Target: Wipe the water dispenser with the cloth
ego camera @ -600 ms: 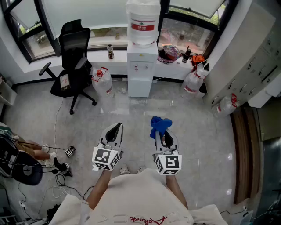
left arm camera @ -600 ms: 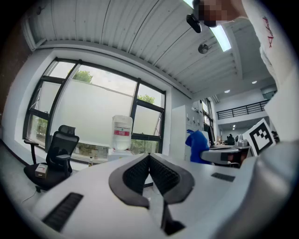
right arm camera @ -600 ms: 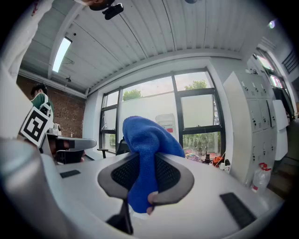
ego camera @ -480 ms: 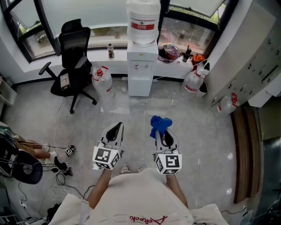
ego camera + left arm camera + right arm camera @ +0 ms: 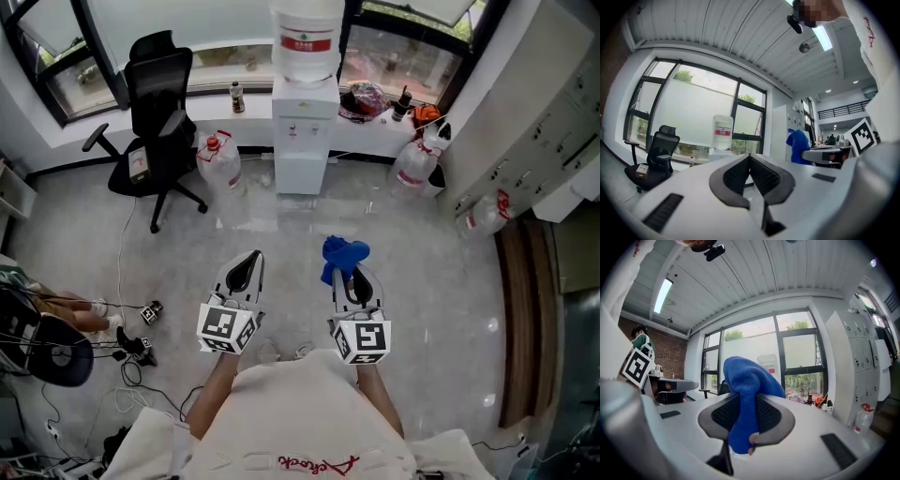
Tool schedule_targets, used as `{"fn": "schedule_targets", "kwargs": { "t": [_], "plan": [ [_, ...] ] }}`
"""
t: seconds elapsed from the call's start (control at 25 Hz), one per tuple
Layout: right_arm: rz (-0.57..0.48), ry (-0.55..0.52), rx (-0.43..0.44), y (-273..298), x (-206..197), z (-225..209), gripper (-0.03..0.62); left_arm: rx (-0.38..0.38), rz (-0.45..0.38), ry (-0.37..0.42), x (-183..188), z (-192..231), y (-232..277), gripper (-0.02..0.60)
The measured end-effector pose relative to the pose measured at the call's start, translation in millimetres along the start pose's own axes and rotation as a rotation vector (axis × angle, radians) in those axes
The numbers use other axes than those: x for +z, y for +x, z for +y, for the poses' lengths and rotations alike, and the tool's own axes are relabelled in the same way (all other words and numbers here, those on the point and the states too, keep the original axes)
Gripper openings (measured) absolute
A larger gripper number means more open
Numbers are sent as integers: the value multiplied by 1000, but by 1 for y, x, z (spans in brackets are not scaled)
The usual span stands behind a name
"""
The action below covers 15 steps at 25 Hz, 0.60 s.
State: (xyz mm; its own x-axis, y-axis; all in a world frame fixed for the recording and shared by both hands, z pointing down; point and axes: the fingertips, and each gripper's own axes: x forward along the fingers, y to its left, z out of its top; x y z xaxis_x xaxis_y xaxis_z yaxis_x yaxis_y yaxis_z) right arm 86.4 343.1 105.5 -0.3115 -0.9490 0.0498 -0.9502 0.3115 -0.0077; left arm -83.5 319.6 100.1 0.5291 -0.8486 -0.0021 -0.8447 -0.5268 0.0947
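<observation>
The white water dispenser (image 5: 302, 141) with its big bottle (image 5: 307, 37) stands at the window wall, far ahead of both grippers. In the left gripper view the dispenser bottle (image 5: 723, 133) shows beyond the jaws. My right gripper (image 5: 344, 274) is shut on a blue cloth (image 5: 342, 257), which bunches up above its jaws; the cloth (image 5: 745, 394) fills the middle of the right gripper view and hides most of the dispenser (image 5: 768, 363). My left gripper (image 5: 246, 270) is shut with nothing in it, held level beside the right one, its jaws (image 5: 750, 174) pressed together.
A black office chair (image 5: 157, 122) stands left of the dispenser. Spare water bottles sit on the floor beside it (image 5: 217, 161) and at the right (image 5: 414, 169). White lockers (image 5: 534, 122) line the right wall. Cables and small gear (image 5: 131, 342) lie on the floor at left.
The view has shifted a little toward the dispenser; both grippers sit slightly higher in the picture. Their states are unchanged.
</observation>
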Motion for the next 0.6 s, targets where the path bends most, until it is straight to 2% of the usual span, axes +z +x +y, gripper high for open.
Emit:
{"fn": "schedule_targets", "kwargs": {
  "t": [0.32,0.6],
  "plan": [
    [18,11,6,-2,-5,-16,97,36,9,7,-1,6,6,11],
    [25,18,26,-4,-12,-46,97,63,14,23,-6,-7,26,11]
  ]
}}
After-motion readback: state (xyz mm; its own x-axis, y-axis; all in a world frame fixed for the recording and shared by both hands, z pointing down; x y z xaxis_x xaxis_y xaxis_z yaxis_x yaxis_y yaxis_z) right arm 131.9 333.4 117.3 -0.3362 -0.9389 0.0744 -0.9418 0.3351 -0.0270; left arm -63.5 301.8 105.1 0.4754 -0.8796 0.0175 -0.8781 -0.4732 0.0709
